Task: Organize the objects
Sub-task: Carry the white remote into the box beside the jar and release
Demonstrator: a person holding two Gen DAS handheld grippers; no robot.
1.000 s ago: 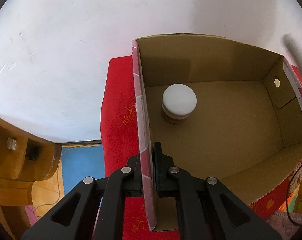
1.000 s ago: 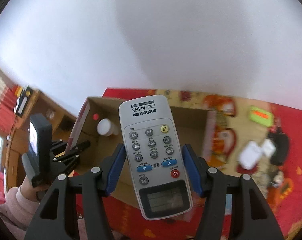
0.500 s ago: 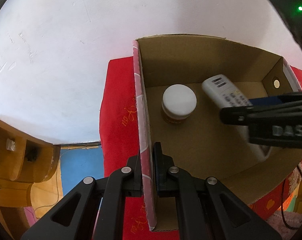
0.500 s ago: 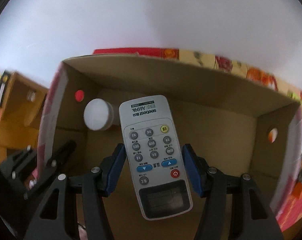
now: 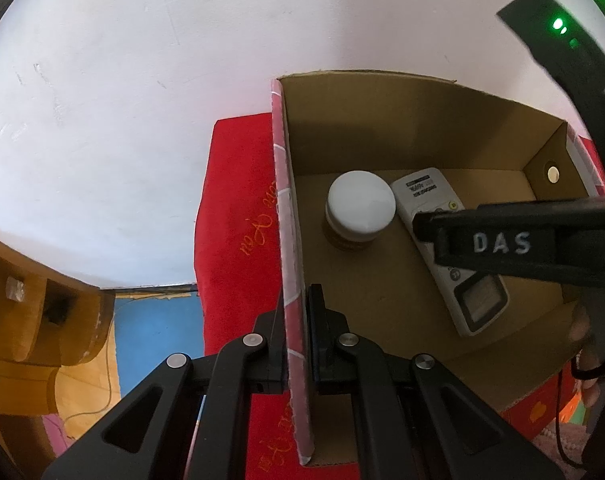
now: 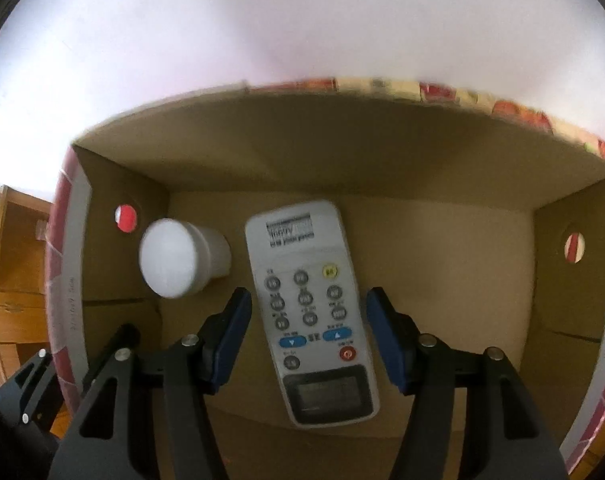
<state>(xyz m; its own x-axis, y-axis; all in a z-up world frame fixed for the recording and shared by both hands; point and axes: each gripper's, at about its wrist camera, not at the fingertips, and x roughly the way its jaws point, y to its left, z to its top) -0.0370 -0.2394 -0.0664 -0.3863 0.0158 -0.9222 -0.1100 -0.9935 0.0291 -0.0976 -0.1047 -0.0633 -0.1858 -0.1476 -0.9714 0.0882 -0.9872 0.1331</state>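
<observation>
Left wrist view: a cardboard box [image 5: 382, 128] fills the centre and right of the frame, its near-left wall clenched in the left tool [image 5: 296, 332]. Lower centre of the right wrist view, the right tool [image 6: 306, 330] stands released around the remote [image 6: 310, 308], lying on the box floor beside a white-lidded jar [image 6: 170, 258].
</observation>
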